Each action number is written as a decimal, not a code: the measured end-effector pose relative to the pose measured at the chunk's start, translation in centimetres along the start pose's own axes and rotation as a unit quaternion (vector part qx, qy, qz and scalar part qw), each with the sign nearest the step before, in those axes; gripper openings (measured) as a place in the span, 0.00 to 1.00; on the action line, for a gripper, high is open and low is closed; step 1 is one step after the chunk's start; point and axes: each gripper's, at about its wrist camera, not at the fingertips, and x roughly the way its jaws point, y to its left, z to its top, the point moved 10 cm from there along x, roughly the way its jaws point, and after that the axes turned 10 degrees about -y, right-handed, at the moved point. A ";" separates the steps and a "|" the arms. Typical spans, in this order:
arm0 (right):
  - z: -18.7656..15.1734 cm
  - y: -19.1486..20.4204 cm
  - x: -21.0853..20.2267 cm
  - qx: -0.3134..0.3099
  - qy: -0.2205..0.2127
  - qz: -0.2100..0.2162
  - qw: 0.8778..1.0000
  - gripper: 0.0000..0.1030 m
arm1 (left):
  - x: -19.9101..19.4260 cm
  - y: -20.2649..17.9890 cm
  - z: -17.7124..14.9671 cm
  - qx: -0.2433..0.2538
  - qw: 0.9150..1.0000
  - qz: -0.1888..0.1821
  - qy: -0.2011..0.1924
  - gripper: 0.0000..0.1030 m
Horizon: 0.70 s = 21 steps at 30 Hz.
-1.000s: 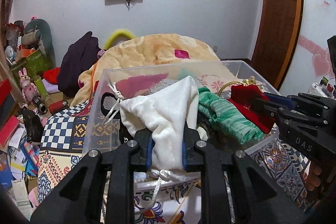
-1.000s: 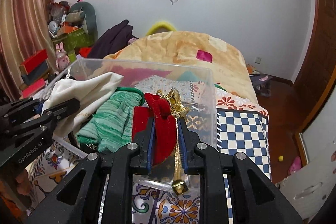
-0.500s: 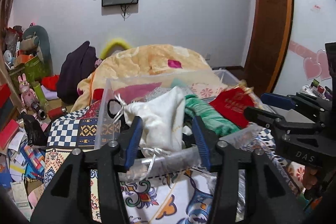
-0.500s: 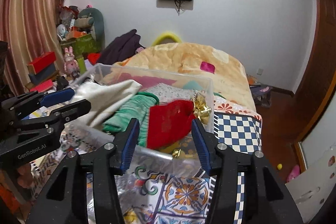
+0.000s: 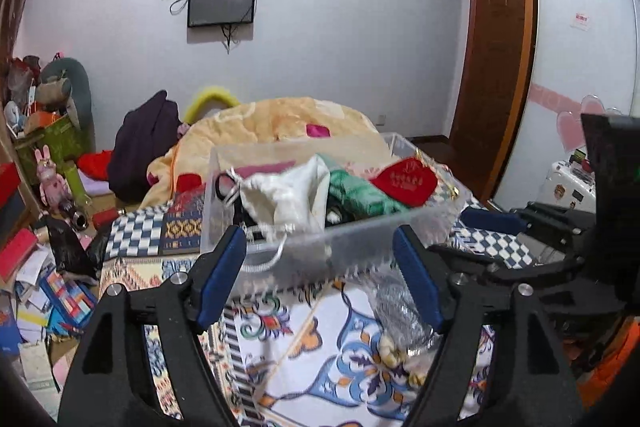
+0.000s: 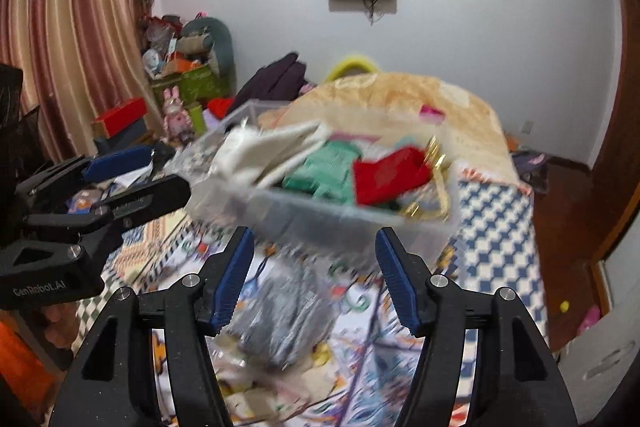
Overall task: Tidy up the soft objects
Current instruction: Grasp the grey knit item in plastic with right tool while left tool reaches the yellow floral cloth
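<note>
A clear plastic bin (image 5: 360, 239) stands on the patterned bed cover and holds a white drawstring pouch (image 5: 288, 195), a green knit cloth (image 5: 356, 193) and a red pouch with gold cord (image 5: 406, 181). The bin (image 6: 320, 215) appears blurred in the right wrist view with the white pouch (image 6: 260, 151), green cloth (image 6: 324, 167) and red pouch (image 6: 388, 175). My left gripper (image 5: 320, 271) is open and empty, just in front of the bin. My right gripper (image 6: 314, 275) is open and empty, also short of the bin. A clear bag (image 5: 400, 311) lies on the cover below it.
An orange blanket (image 5: 272, 127) is heaped behind the bin. Dark clothing (image 5: 144, 139) and cluttered boxes and toys (image 5: 48, 163) fill the left. A wooden door (image 5: 496, 47) is at right. The blue checked cloth (image 6: 496, 235) lies right of the bin.
Both grippers opened, letting go of the white pouch and the red pouch, which now lie in the bin. Both grippers drew back from the bin.
</note>
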 end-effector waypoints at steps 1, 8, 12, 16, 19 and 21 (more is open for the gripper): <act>-0.7 0.2 0.4 0.001 0.009 0.004 1.000 0.58 | -0.1 0.1 -0.4 0.001 1.000 0.003 0.002 0.73; -4.4 1.4 2.2 0.023 0.062 0.034 0.997 0.58 | 0.0 0.6 -3.6 -0.014 0.999 0.002 0.031 0.73; -5.4 1.5 2.6 0.034 0.075 0.039 0.996 0.58 | 0.2 0.9 -5.0 -0.026 0.999 0.002 0.044 0.73; -5.4 2.1 2.3 0.027 0.069 0.041 0.996 0.41 | 0.4 0.9 -5.6 -0.042 0.998 -0.006 0.055 0.73; -5.0 2.5 1.7 0.013 0.055 0.033 0.998 0.32 | 0.3 0.4 -5.9 -0.041 0.997 -0.012 0.057 0.73; -4.5 2.2 1.1 0.008 0.042 0.024 0.999 0.31 | 0.0 -0.2 -5.8 -0.039 0.997 -0.018 0.056 0.73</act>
